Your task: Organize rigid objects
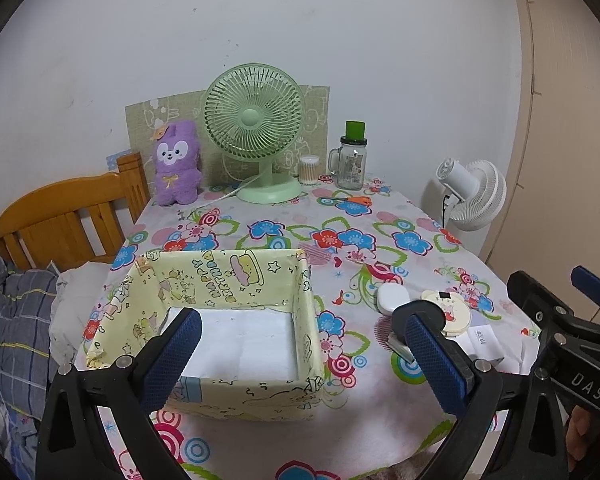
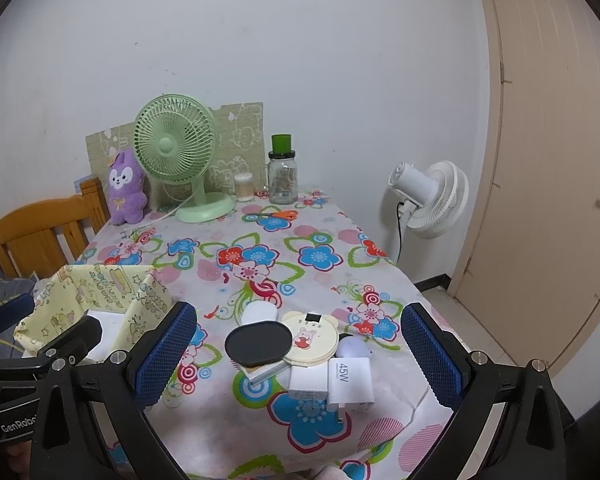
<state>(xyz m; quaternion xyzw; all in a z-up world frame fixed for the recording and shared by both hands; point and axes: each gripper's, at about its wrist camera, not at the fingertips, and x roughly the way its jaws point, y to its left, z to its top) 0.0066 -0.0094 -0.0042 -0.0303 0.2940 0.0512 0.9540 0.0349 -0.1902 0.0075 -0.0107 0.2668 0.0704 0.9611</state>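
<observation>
A yellow cartoon-print box [image 1: 236, 280] [image 2: 100, 292] with a white bottom stands on the flowered table, holding nothing I can see. My left gripper [image 1: 304, 356] hovers open over its near wall. To its right lies a small heap: a black oval case [image 2: 258, 342], a round cream bear-eared compact [image 2: 314, 338] [image 1: 452, 312], a white oval piece [image 2: 260, 312] [image 1: 390, 298], a white "45W" charger box [image 2: 350, 380], a smaller white box [image 2: 308, 382] and a pale purple round thing [image 2: 352, 348]. My right gripper [image 2: 298, 354] is open just before that heap, touching nothing.
At the table's far edge stand a green desk fan [image 1: 256, 132], a purple plush [image 1: 178, 164], a cotton-swab tub [image 1: 310, 170], a glass jar with green lid [image 1: 350, 160] and orange scissors [image 1: 352, 200]. A wooden bed frame [image 1: 64, 216] is left; a white floor fan [image 2: 432, 196] and door right.
</observation>
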